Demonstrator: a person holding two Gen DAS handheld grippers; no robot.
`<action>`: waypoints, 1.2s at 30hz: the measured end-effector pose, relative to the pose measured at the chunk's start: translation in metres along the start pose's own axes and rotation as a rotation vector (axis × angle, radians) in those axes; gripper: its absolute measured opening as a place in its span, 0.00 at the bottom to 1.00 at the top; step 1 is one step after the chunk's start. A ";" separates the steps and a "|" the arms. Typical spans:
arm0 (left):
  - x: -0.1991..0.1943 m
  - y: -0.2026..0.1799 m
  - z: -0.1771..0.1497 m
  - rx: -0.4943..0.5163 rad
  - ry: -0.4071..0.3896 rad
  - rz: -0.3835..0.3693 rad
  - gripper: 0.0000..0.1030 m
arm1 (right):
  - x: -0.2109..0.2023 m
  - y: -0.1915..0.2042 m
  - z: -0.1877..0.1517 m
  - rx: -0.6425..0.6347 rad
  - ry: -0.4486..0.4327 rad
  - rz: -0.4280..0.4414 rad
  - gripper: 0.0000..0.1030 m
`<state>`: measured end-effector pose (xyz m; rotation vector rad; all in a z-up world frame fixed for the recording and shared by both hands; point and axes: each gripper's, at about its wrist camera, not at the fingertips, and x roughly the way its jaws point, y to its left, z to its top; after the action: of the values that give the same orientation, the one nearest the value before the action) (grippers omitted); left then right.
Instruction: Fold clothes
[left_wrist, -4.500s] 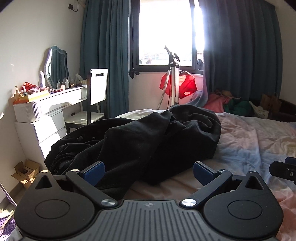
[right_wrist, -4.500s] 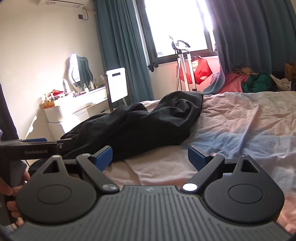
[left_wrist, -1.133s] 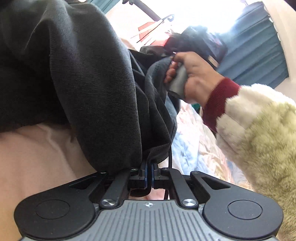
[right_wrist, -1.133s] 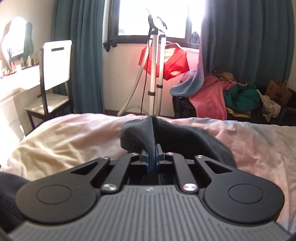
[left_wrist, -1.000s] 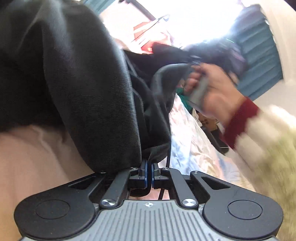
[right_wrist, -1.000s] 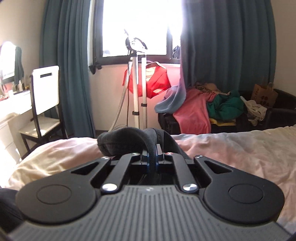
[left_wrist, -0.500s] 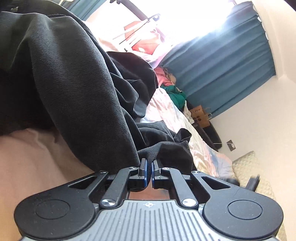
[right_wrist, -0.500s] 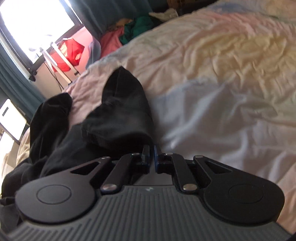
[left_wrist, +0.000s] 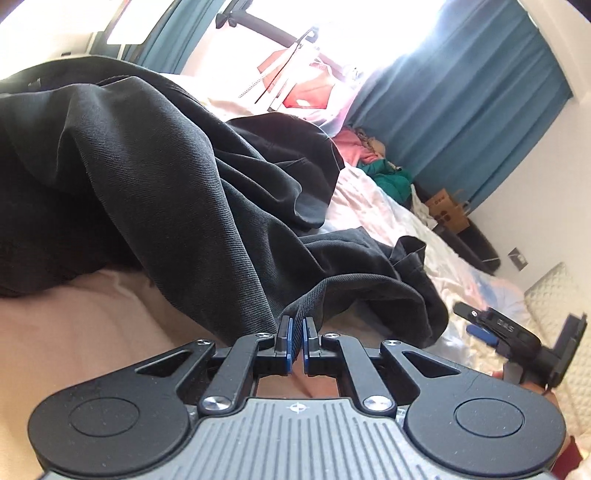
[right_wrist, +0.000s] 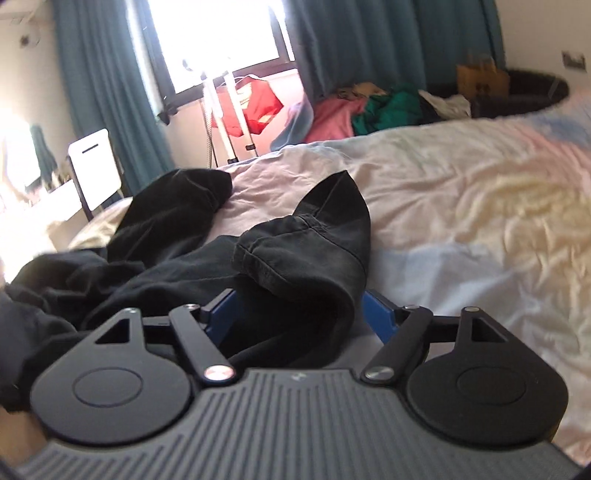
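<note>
A black garment (left_wrist: 177, 177) lies crumpled across the pastel bed sheet (left_wrist: 74, 332). My left gripper (left_wrist: 295, 341) is low over the sheet. Its blue pads are nearly together on the garment's ribbed hem, with only a thin gap showing. In the right wrist view the same black garment (right_wrist: 303, 251) spreads from the left to the middle of the sheet (right_wrist: 461, 221). My right gripper (right_wrist: 299, 314) stands open, with a fold of the cloth lying loose between its wide-spread fingers (right_wrist: 376, 321). The right gripper (left_wrist: 480, 325) also shows at the left wrist view's right edge.
Beyond the bed are a heap of pink and green clothes (right_wrist: 369, 107), a steamer stand with a red garment (right_wrist: 255, 99), a white chair (right_wrist: 94, 166), a cardboard box (right_wrist: 480, 77) and teal curtains (right_wrist: 369, 44) around a bright window. The bed's right half holds only the sheet.
The right gripper carried the cloth end over to the right, set it down and opened, so the garment now lies loose between its fingers. The left gripper still holds the hem low.
</note>
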<state>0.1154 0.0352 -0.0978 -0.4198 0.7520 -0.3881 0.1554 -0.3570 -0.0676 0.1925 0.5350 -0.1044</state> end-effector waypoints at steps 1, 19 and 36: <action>0.000 -0.002 -0.001 0.012 0.001 0.007 0.05 | 0.011 0.007 -0.003 -0.083 0.002 -0.043 0.74; 0.012 -0.024 -0.014 0.164 -0.013 -0.033 0.05 | -0.004 -0.122 -0.011 0.778 -0.294 0.008 0.18; 0.012 -0.026 -0.020 0.148 0.027 -0.001 0.06 | 0.009 -0.171 -0.056 1.161 -0.054 0.054 0.61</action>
<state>0.1044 0.0027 -0.1052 -0.2762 0.7442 -0.4482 0.1103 -0.5131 -0.1461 1.3300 0.3605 -0.3609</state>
